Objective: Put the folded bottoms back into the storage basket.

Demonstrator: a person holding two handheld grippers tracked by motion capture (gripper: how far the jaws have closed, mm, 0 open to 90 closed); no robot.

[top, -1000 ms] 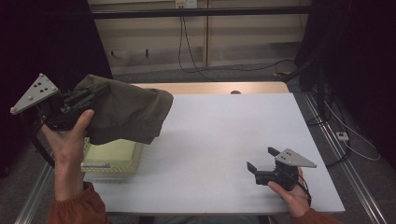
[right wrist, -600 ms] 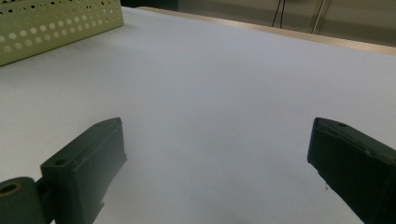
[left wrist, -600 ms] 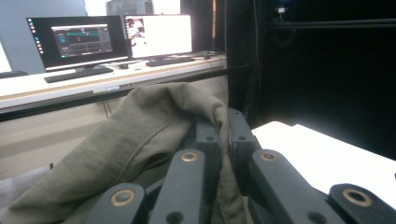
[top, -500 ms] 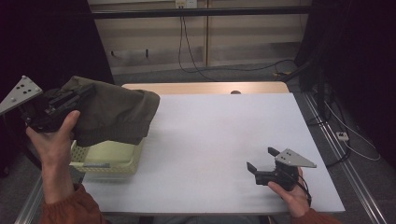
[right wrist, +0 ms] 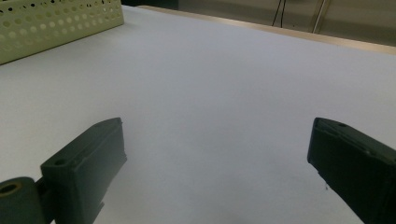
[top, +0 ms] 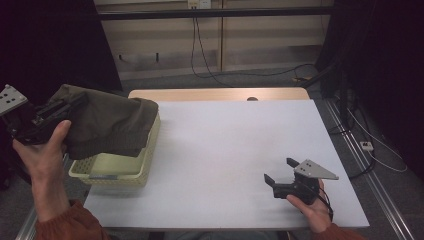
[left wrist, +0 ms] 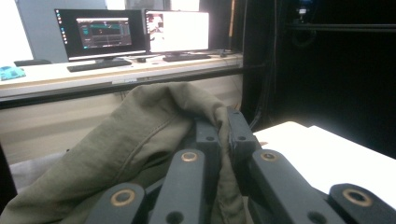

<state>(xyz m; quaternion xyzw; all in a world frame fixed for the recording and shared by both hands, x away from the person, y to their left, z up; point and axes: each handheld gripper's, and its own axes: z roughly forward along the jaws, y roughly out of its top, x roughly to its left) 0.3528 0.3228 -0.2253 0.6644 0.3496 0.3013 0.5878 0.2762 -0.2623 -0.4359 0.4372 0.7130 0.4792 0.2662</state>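
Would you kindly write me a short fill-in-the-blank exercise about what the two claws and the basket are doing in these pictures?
1. The left claw is shut on a dark olive ____.
2. The olive cloth hangs partly over a pale yellow perforated ____ at the table's left edge.
3. The right claw rests low over the white table with its jaws ____.
4. Between the right claw's jaws there is ____.

Missing words: cloth; basket; open; nothing

Basket interior hidden under draped olive garment
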